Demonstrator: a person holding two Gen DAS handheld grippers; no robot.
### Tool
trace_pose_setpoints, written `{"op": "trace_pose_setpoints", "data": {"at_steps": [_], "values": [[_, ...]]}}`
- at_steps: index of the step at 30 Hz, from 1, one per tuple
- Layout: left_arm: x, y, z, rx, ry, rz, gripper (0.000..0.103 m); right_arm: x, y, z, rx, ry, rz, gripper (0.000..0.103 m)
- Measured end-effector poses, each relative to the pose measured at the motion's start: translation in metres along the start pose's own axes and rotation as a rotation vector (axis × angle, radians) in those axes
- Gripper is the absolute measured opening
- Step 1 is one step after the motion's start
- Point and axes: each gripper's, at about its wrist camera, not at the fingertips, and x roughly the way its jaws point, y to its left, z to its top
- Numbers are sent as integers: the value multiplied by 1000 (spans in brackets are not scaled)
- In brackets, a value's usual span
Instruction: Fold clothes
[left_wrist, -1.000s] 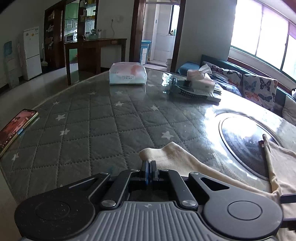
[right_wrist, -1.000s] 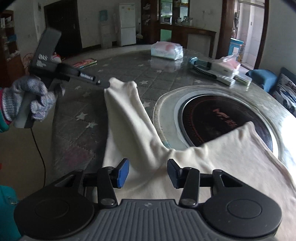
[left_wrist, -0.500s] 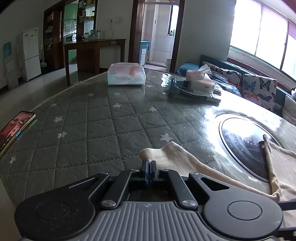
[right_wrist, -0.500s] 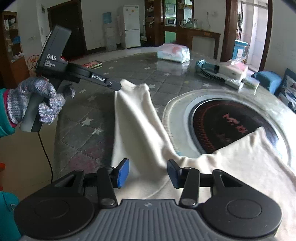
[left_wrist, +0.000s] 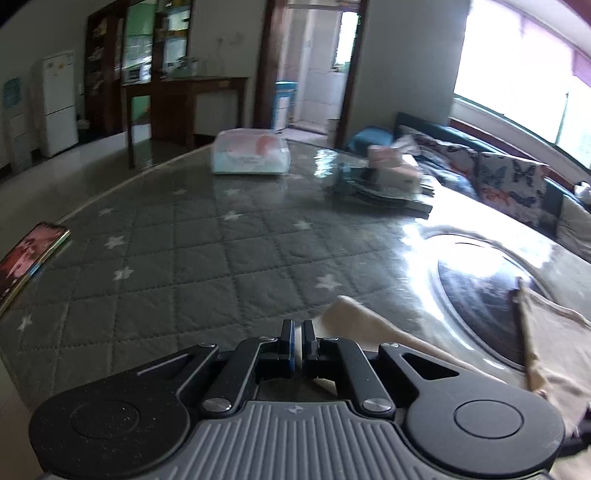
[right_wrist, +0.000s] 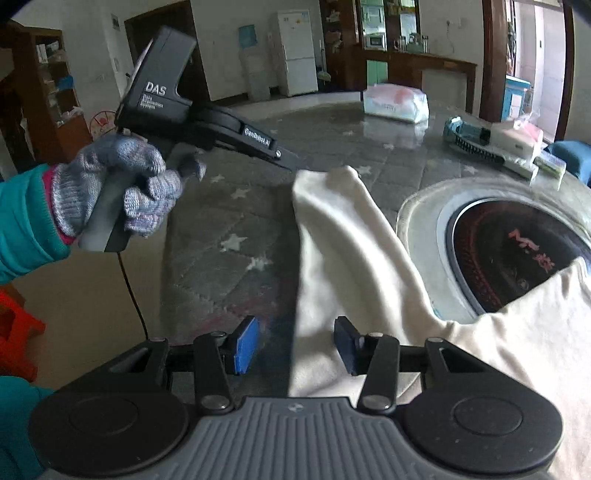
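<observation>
A round tabletop (left_wrist: 177, 258) w/ a quilted star cover is seen, one inset cooktop disc (right_wrist: 517, 251) set into it. One cream garment (right_wrist: 369, 258) is draped across the near side, part over the disc rim, one sleeve stretched out toward the table's middle.

The sleeve end is pinched by the left gripper (left_wrist: 298, 341), fingers (left_wrist: 287, 345) closed on a thin strip of cloth; in the right view that gripper (right_wrist: 295, 162) is held by one gloved hand (right_wrist: 118, 184) at the sleeve tip. The right gripper (right_wrist: 295, 343) hangs over the garment's body, fingers (right_wrist: 245, 343) spread apart, nothing between them.

Risks: only a sliver of fabric is gripped, so it could be pulled free if the sleeve is swung fast or drags on the cover. The glossy disc rim may let the body slide, skewing any crease. Cloth at the near edge could slip off the tabletop.

Also counted: one wrapped tissue pack (left_wrist: 251, 153), one tissue box (left_wrist: 391, 168) on what is prob. a brush or tray (blurred), one phone (left_wrist: 29, 254).
</observation>
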Motion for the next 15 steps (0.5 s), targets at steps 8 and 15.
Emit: {"op": "trace_pose_setpoints", "data": {"at_steps": [8, 15], "values": [[15, -52, -6, 129, 70, -192, 4, 2, 5, -8, 23, 23, 33, 48], [43, -79, -5, 206, 90, -188, 6, 5, 27, -11, -61, 28, 73, 53]]}}
